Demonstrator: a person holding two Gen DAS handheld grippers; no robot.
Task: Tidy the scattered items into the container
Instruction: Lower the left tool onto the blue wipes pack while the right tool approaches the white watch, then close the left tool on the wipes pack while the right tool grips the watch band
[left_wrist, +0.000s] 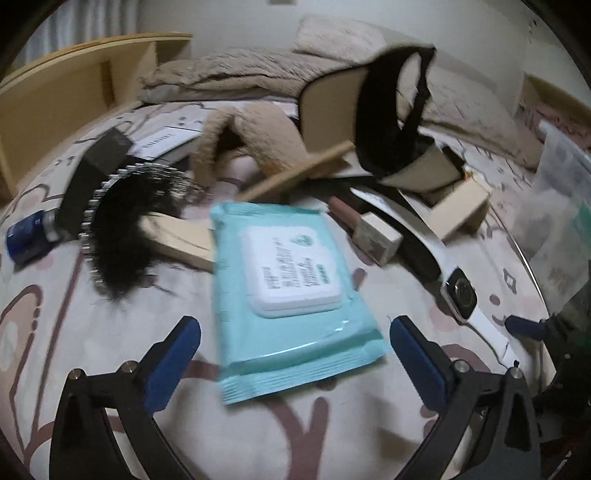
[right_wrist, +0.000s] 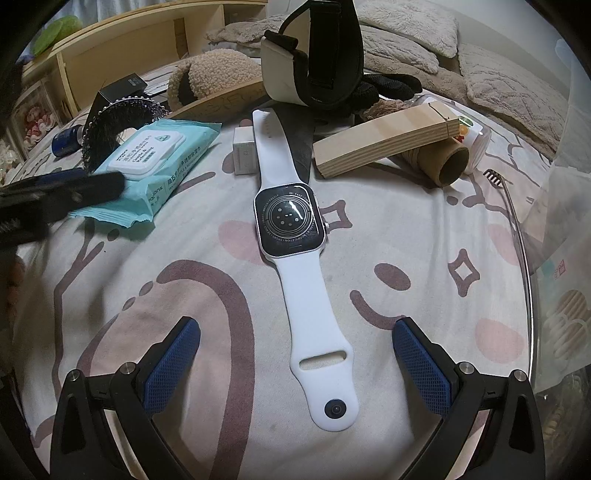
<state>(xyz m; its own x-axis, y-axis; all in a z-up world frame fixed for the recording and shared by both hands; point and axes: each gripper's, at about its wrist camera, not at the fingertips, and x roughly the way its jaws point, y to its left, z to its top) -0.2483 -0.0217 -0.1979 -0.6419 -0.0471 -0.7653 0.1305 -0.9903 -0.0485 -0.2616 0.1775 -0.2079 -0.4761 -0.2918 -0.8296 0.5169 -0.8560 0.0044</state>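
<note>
A teal pack of wet wipes (left_wrist: 291, 288) lies on the patterned sheet right in front of my left gripper (left_wrist: 295, 354), which is open and empty, its blue pads either side of the pack's near end. A white smartwatch (right_wrist: 291, 221) lies face down in front of my right gripper (right_wrist: 295, 350), which is open and empty, straddling the strap's near end. The watch also shows in the left wrist view (left_wrist: 460, 293). The wipes also show in the right wrist view (right_wrist: 147, 166). A clear plastic container (right_wrist: 565, 229) stands at the right edge.
Scattered on the sheet: a black fuzzy hair piece with beads (left_wrist: 122, 229), a blue bottle (left_wrist: 27, 240), wooden blocks (right_wrist: 380, 144), a cardboard tube (right_wrist: 443, 162), a fluffy slipper (left_wrist: 243, 140), a black-strapped sandal (right_wrist: 314, 62), a small white box (right_wrist: 244, 155), a fork (right_wrist: 506, 195). Wooden shelves (left_wrist: 55, 96) stand at the left.
</note>
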